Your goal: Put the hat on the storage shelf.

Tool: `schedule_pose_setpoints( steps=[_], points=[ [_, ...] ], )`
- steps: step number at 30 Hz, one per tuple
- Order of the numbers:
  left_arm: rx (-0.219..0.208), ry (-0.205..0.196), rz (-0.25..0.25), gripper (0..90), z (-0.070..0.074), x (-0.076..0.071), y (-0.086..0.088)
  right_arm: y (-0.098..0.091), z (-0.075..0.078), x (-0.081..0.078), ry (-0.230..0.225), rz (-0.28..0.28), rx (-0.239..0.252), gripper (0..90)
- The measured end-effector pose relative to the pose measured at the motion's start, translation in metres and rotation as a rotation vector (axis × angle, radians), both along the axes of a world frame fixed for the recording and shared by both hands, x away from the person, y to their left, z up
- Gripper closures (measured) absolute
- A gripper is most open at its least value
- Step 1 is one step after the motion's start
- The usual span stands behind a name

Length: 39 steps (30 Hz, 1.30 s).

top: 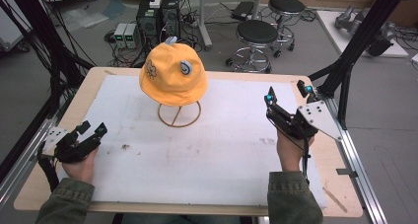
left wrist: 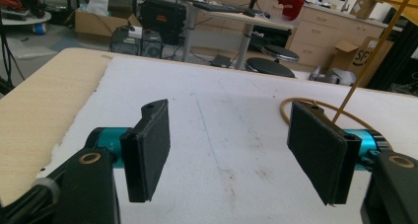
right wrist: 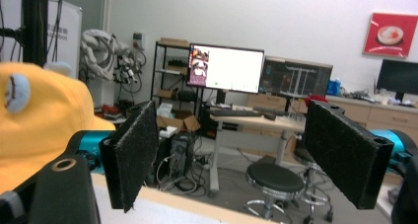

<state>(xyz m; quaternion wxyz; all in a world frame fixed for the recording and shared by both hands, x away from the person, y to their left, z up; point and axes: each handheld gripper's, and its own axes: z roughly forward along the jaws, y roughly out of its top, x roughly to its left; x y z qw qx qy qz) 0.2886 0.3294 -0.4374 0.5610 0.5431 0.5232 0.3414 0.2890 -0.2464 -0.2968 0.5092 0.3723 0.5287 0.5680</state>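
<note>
**Two open grippers flanking a yellow hat on its stand**

Reading the high view from left to right, we first meet the left gripper (top: 91,129), held low over the white mat (top: 217,155) near the table's left edge; its jaws stand apart with nothing between them, as its own view confirms, where the pads (left wrist: 148,152) frame bare mat. Part of the wire stand (left wrist: 315,103) enters that view at right, its ring partly hidden behind the right-hand jaw, and the hat's brim is cut off at the top corner. At centre we see the yellow hat (top: 172,73) perched on the wire stand, toward the far side of the mat (the stand's upper stem is covered by the crown). Farther right, the right gripper (top: 288,93) is raised above the mat, well apart from the hat, jaws wide and empty. In the right gripper view the hat (right wrist: 39,120) is cropped by the left edge, and the jaws frame a monitor (right wrist: 226,68) and a stool (right wrist: 275,179) beyond the table.
</note>
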Motion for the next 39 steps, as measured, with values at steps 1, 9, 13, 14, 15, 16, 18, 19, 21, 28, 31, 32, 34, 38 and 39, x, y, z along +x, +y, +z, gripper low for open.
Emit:
schedule_pose_setpoints(
  steps=[1,9,13,14,15,16,18,19,21,28,31,32,34,38,39],
  points=[
    [0.0,0.0,0.0,33.0,0.0,0.0,0.0,-0.001,-0.003,-0.001,0.01,-0.004,0.002,20.3],
    [0.001,0.002,-0.002,33.0,0.0,-0.001,0.0,-0.014,-0.023,-0.006,0.063,-0.037,0.011,18.7],
    [0.0,0.002,0.0,33.0,0.0,-0.001,0.0,-0.02,-0.034,-0.01,0.089,-0.053,-0.001,18.6],
    [-0.001,0.003,0.001,33.0,0.0,-0.001,0.0,-0.022,-0.037,-0.011,0.107,-0.057,-0.004,18.7],
    [-0.001,0.003,0.0,33.0,0.0,-0.001,0.001,-0.025,-0.04,-0.012,0.107,-0.062,0.002,18.6],
    [-0.001,0.003,0.001,33.0,0.0,-0.001,0.0,-0.027,-0.043,-0.014,0.112,-0.066,0.009,18.7],
    [-0.001,0.002,0.001,33.0,0.0,-0.001,0.0,-0.032,-0.05,-0.017,0.14,-0.07,0.018,18.6],
    [0.001,0.003,0.002,33.0,0.0,-0.002,0.001,-0.035,-0.054,-0.02,0.155,-0.074,0.013,18.6],
    [0.001,0.0,0.002,33.0,0.0,-0.003,0.001,-0.037,-0.059,-0.022,0.171,-0.08,0.011,18.7],
    [0.001,0.001,0.001,33.0,0.0,-0.003,0.001,-0.052,-0.092,-0.033,0.264,-0.117,0.018,17.8],
    [-0.002,-0.002,0.001,33.0,0.0,-0.003,0.001,-0.054,-0.102,-0.033,0.292,-0.135,0.017,17.0],
    [-0.002,-0.002,0.001,33.0,0.0,-0.003,0.001,-0.054,-0.105,-0.033,0.298,-0.138,0.016,16.9],
    [-0.005,-0.002,0.002,33.0,0.0,-0.002,0.002,-0.055,-0.108,-0.033,0.307,-0.141,0.006,16.8],
    [-0.004,0.001,-0.005,33.0,0.0,-0.002,0.002,-0.058,-0.118,-0.036,0.363,-0.171,0.024,15.5],
    [-0.005,0.003,-0.007,33.0,0.0,-0.001,0.001,-0.058,-0.121,-0.038,0.36,-0.181,0.04,15.8]
  ],
)
